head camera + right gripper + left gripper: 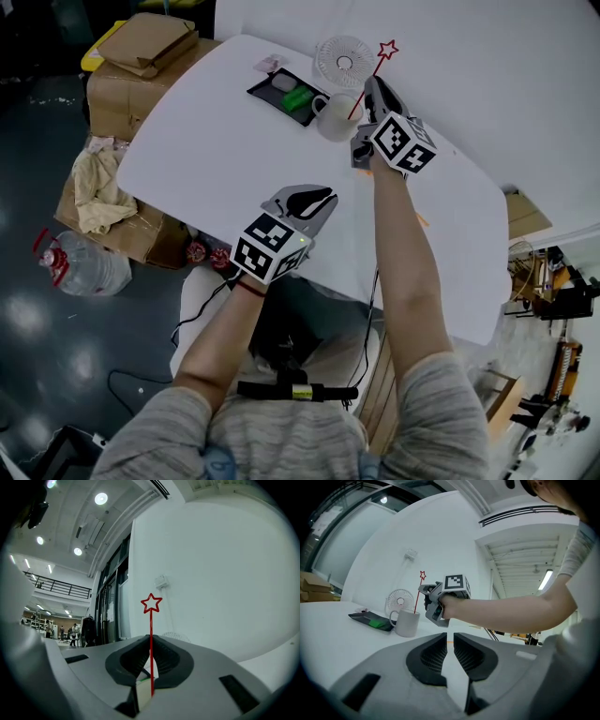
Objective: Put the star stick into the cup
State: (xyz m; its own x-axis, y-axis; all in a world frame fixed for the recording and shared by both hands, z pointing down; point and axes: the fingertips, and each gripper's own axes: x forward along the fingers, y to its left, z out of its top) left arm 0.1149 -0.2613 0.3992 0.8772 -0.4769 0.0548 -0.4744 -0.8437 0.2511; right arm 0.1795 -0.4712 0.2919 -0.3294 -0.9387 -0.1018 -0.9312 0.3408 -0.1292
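The red star stick [373,73] stands tilted, star end up, with my right gripper [375,91] shut on its shaft. In the right gripper view the star stick [151,630] rises straight from between the closed jaws. Its lower end sits at the mouth of the white cup [337,120] on the table; how deep it reaches is hidden. From the left gripper view the star stick [418,597] rises out of the cup [407,623], with the right gripper [427,595] just beside it. My left gripper [314,200] hovers near the table's front edge, jaws together and holding nothing.
A black tray [272,97] with a green and a grey item lies left of the cup. A small white fan [344,61] stands behind it. Cardboard boxes [141,56] and a water bottle [84,264] sit off the white table's [206,159] left side.
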